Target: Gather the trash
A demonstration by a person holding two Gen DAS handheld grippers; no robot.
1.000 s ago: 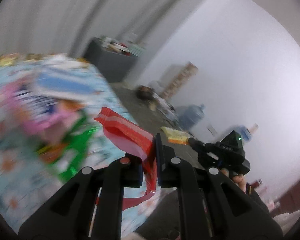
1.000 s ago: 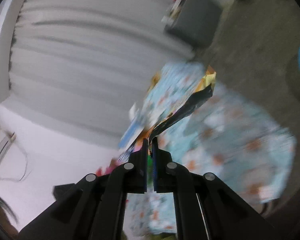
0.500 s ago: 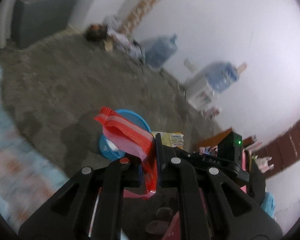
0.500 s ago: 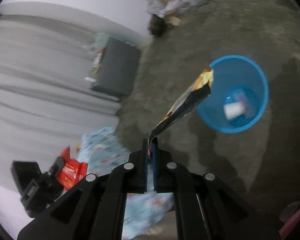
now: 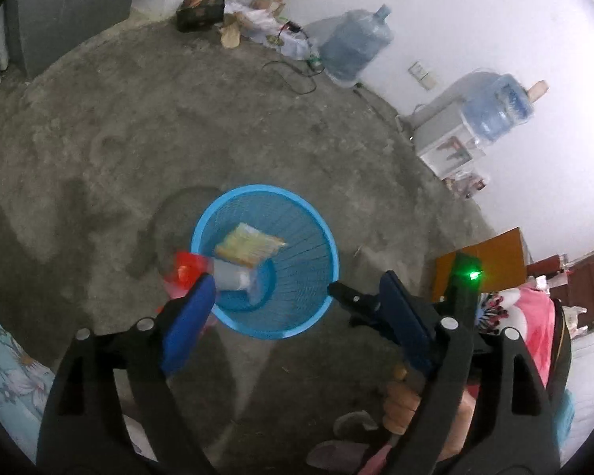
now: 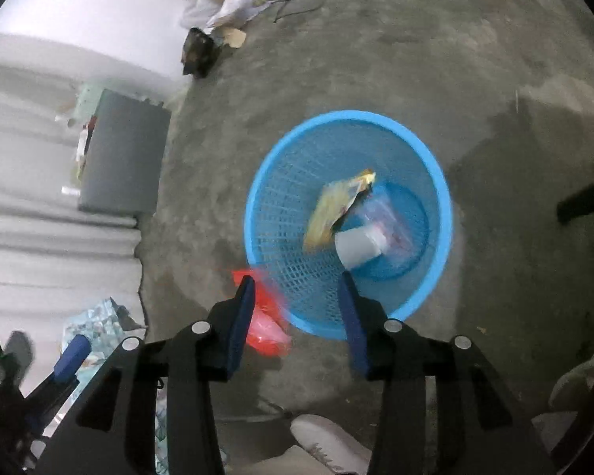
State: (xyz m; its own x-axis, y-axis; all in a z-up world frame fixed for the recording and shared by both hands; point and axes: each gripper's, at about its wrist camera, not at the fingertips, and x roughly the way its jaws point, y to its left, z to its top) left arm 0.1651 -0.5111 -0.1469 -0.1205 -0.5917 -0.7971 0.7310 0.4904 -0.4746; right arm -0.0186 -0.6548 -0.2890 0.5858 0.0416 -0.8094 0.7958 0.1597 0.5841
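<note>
Both grippers hang over the blue mesh basket [image 6: 348, 221] that stands on the bare concrete floor [image 5: 138, 126], and both have just been opening with nothing left between their pads. The left gripper [image 5: 293, 289] stands wide apart, empty; the right gripper [image 6: 297, 297] is parted about halfway, also empty. The yellow wrapper [image 6: 336, 206] lies inside the basket, against its wall on the side away from the grippers, above a white cup-like piece [image 6: 356, 251] and a clear plastic bag [image 6: 388, 221] at the bottom. The red wrapper [image 6: 265, 316] is the worry: in the right wrist view it shows outside the basket's near rim, low beside the wall and blurred, so whether it is falling or already lying on the floor cannot be told. In the left wrist view the same red wrapper [image 5: 188, 271] sits at the basket's rim just off that gripper's left finger, again on the outer side. The likely fault is that it was let go short of the opening, so it ends beside the basket rather than in it and has to be picked up again. A light film wrapper also drifts as it falls, which makes a release near the rim chancy. The basket looks light, so a finger that reaches low for the wrapper could knock it over and spill what is already collected.
</note>
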